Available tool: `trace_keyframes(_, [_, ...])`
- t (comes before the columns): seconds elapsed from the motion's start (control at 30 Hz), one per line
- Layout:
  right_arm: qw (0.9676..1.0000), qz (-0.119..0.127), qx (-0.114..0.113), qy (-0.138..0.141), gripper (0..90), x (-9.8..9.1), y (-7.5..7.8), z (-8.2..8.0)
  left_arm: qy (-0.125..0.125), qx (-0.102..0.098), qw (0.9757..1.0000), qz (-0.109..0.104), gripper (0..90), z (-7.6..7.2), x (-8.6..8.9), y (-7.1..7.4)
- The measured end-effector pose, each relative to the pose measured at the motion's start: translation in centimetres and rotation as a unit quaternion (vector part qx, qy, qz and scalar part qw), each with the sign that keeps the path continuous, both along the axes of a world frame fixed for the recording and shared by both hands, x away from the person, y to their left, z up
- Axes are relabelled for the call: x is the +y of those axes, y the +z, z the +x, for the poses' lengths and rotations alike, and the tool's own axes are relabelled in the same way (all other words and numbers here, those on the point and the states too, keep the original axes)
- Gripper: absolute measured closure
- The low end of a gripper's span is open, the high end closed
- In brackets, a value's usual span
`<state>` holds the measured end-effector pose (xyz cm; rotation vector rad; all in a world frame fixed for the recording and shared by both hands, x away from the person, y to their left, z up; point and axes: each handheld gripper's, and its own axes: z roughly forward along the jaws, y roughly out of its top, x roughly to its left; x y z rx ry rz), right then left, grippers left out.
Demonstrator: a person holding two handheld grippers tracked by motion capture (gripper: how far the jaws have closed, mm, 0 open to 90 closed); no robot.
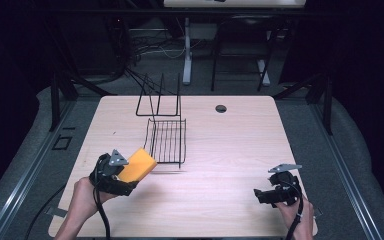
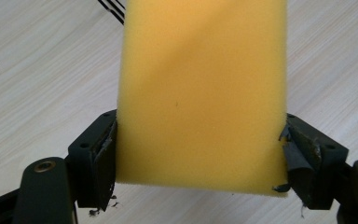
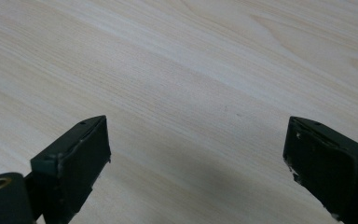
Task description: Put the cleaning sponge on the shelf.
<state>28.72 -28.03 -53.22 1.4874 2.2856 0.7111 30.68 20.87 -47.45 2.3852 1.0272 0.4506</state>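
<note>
1. Holding the yellow sponge by its two long sides, the left gripper has its jaws closed on it near one end, just above the table.
2. Its long axis points forward and right from the jaws, toward the wire rack, which lies just beside its far end.
3. Resting well apart at the right edge, the right gripper has its jaws spread and empty.
4. I judge the left hand is much nearer the rack.

Dark room, pale wood table, grey floor, cables behind
</note>
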Motion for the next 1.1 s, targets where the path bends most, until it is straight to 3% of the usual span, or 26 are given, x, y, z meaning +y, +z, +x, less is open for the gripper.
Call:
trace_keyframes(0.37, [1.0000, 0.000, 0.000, 0.000, 7.0, 0.0, 0.0, 0.0, -0.003, 0.001, 1.0000, -0.009, 22.7, 1.0, -0.4, 0.4])
trace_keyframes(0.67, [1.0000, 0.001, 0.001, 0.001, 7.1, 0.0, 0.0, 0.1, -0.013, -0.009, 0.9999, 0.002, 22.8, 2.0, -1.2, 0.7])
trace_keyframes(1.1, [1.0000, 0.001, 0.002, 0.001, 7.2, 0.0, 0.0, 0.1, -0.053, -0.010, 0.9985, -0.007, 22.7, 4.2, -1.0, 0.1])
